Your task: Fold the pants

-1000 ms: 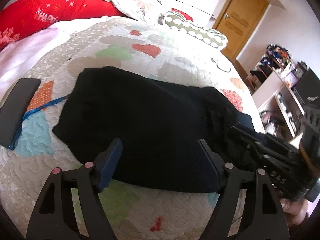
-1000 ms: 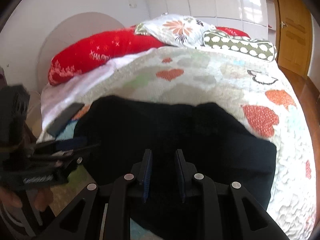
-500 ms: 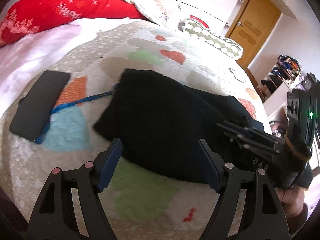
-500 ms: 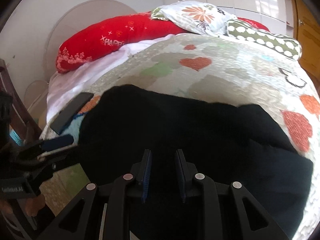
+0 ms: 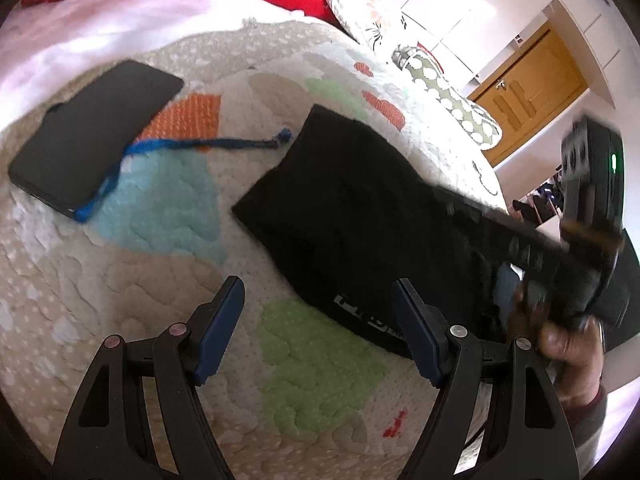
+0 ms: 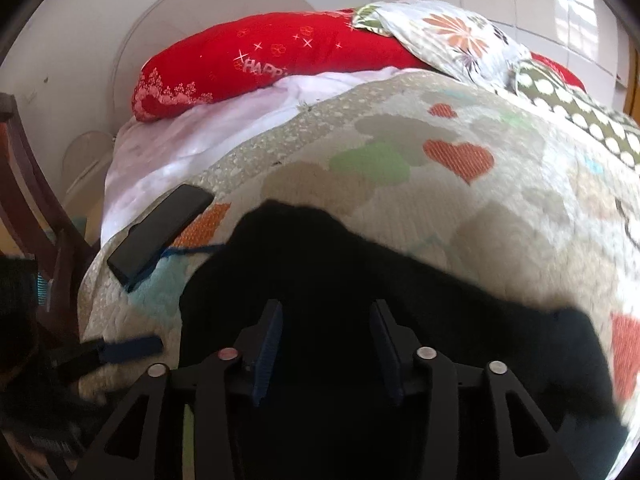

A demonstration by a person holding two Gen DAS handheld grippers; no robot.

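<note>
Our right gripper has opened wide and let go of the black pants, now folded flat on the bed. Our left gripper has pulled back, wide and empty

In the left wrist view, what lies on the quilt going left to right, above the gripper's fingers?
Black phone → blue cord → folded black pants → right gripper, blurred, over the pants' right part.
</note>
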